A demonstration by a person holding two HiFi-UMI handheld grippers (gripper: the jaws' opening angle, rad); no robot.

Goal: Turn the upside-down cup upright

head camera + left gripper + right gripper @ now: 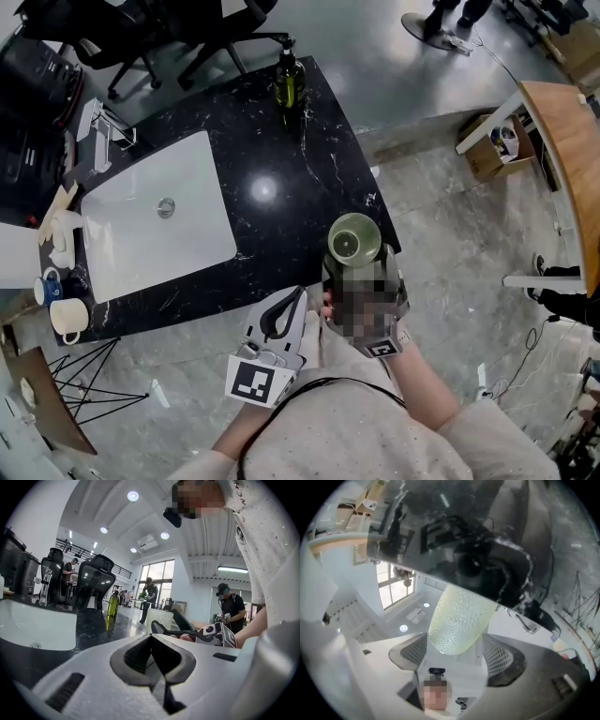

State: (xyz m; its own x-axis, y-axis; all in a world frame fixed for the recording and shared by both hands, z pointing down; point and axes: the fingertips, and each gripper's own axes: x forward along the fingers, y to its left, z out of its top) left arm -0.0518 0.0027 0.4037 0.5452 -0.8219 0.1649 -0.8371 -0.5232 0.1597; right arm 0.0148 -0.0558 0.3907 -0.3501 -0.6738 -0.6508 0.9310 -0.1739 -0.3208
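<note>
Pale-green cup (pixel 354 242), just one, clamped by right gripper (pixel 457 654), left gripper (pixel 154 660) closed

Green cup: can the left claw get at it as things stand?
Probably yes. The left claw sits shut close beside the green cup with nothing between them, but the right claw clamps its sides, leaving little room.

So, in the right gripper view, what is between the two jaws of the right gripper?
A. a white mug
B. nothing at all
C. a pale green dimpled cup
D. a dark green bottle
C: in the right gripper view, the pale green cup, with its dimpled wall, sits between the two jaws of the right gripper, which close on it from both sides.
</note>
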